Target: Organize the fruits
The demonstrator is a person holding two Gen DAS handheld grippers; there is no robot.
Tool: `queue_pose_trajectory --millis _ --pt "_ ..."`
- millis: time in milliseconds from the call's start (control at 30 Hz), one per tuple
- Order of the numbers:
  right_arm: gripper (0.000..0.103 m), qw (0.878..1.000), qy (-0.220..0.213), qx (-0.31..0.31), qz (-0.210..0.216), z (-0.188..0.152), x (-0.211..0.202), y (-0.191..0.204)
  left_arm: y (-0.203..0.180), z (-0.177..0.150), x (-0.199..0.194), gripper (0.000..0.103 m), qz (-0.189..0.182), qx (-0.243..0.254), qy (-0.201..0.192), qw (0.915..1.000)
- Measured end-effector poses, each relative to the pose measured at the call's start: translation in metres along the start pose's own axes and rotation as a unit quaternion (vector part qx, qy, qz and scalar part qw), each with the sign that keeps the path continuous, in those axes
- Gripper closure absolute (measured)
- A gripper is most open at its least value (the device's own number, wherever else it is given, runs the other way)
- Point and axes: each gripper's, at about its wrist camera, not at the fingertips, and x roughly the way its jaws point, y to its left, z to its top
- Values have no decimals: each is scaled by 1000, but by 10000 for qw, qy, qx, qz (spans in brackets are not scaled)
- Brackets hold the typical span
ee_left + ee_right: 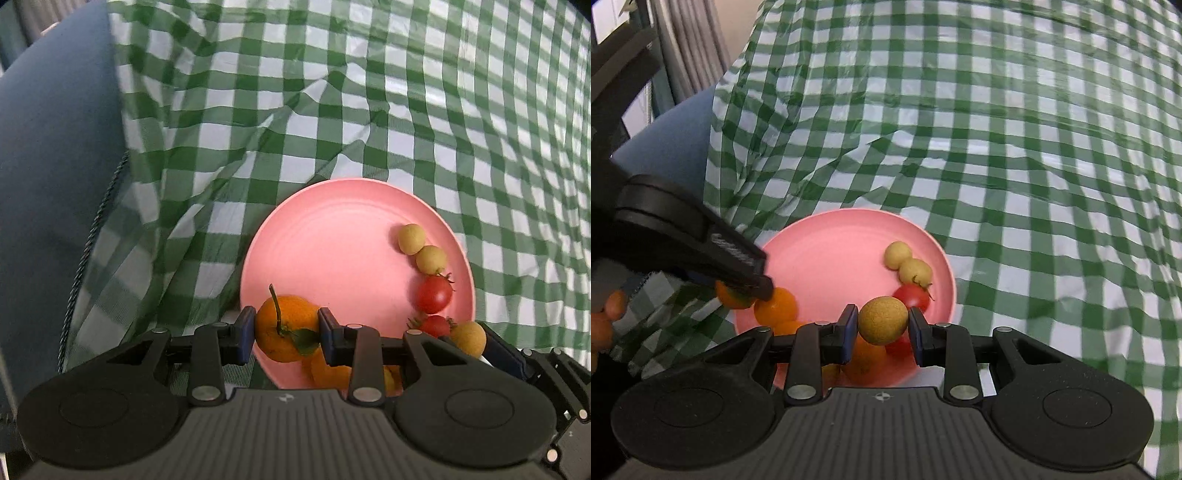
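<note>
A pink plate (332, 236) (827, 254) lies on the green checked cloth. My left gripper (286, 330) is shut on an orange (284, 325) with a stem and leaf, held low over the plate's near left rim. My right gripper (882, 325) is shut on a tan round fruit (883, 320) (468, 339) over the plate's near side. On the plate lie two yellow-green fruits (411, 239) (897, 254), two red tomatoes (434, 294) (911, 297) and several oranges (777, 304), partly hidden under the fingers. The right wrist view shows the left gripper's fingers (759, 286) on their orange (733, 297).
The wrinkled checked cloth (406, 110) (1034, 147) stretches far behind and right of the plate. A dark blue padded chair (55, 184) (676, 140) stands at the cloth's left edge. Blurred orange shapes (605, 321) show at the far left, and a grey curtain (690, 44) hangs behind.
</note>
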Motion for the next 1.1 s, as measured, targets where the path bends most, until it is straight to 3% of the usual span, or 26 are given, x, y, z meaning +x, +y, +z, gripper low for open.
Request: queue_pose_trajectory --millis 67,133,200,300,633,767,1100 --pt "72 9999 126 -57 58 2 6 2 -3 1 2 50 -62 110 -61 9999" --pt "60 9999 145 -79 31 4 7 4 -4 3 -2 1 -10 134 -132 9998" --pt "39 9999 83 -103 17 7 1 6 -3 1 -14 0 100 46 -449 9989" --pt "28 9999 0 -132 -4 6 -16 7 1 -2 -30 0 -71 166 -421 9990" --pt "14 9999 3 -30 -161 -29 -96 18 24 -80 -101 0 398 142 -518 9978" --pt "7 9986 -358 -166 -339 -32 -127 26 26 -112 -118 0 404 148 -591 9973" --pt "6 9932 -1018 -262 -490 -47 -185 39 25 -161 -161 0 471 56 -1142 9923"
